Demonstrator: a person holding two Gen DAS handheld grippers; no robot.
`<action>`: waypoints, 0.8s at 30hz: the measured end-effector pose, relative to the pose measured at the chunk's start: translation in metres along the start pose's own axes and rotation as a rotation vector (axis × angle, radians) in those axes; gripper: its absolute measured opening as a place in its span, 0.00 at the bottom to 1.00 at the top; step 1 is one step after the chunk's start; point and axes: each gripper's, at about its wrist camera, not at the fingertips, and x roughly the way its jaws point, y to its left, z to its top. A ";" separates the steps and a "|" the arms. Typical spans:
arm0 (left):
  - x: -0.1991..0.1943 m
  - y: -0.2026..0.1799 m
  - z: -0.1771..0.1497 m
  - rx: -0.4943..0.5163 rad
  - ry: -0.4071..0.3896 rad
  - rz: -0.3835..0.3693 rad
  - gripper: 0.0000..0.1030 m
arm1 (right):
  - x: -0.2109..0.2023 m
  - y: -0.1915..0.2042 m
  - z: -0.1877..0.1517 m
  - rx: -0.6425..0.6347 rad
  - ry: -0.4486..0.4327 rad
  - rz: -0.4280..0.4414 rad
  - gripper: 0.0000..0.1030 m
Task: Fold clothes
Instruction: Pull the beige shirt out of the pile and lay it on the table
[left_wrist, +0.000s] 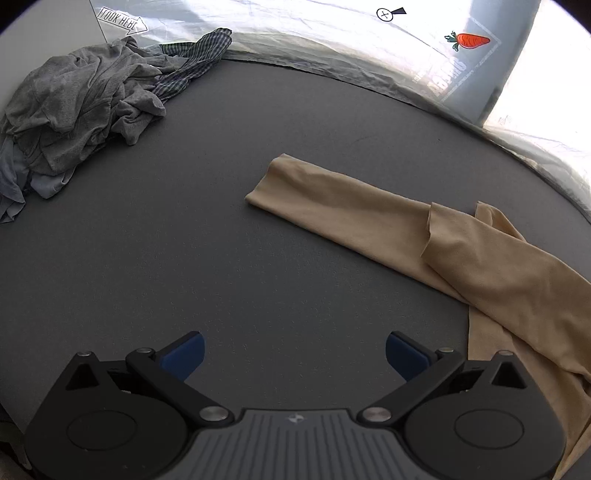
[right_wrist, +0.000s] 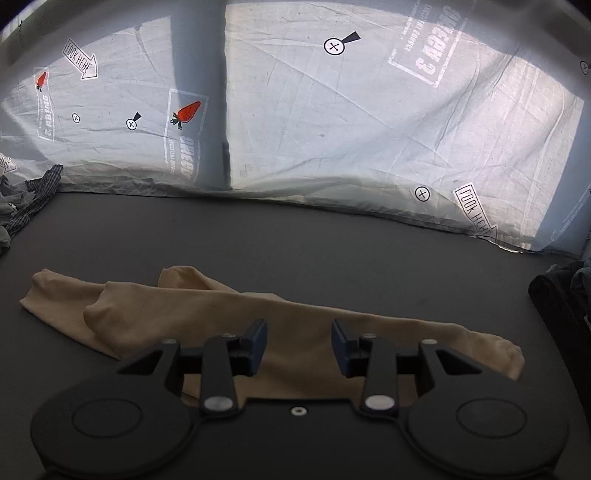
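Note:
A tan long-sleeved garment (left_wrist: 461, 243) lies partly folded on the dark grey table (left_wrist: 258, 184), one sleeve stretched toward the middle. In the right wrist view the same garment (right_wrist: 229, 314) lies flat just beyond my fingers, with two sleeve ends at its left. My left gripper (left_wrist: 294, 354) is open wide and empty, over bare table to the left of the garment. My right gripper (right_wrist: 298, 347) is open and empty, hovering over the garment's near edge.
A heap of grey and plaid clothes (left_wrist: 85, 107) sits at the table's far left; its edge shows in the right wrist view (right_wrist: 33, 199). A dark item (right_wrist: 561, 299) lies at the right edge. A printed white sheet (right_wrist: 332, 129) hangs behind the table.

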 end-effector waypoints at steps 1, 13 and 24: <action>0.009 -0.002 -0.001 0.010 0.027 0.009 1.00 | 0.005 0.010 -0.004 -0.042 0.012 0.005 0.38; 0.046 -0.012 -0.021 0.073 0.154 0.017 1.00 | 0.041 0.097 -0.038 -0.451 0.061 0.022 0.41; 0.050 -0.009 -0.050 0.069 0.153 0.004 1.00 | 0.033 0.070 -0.030 -0.246 0.054 0.106 0.03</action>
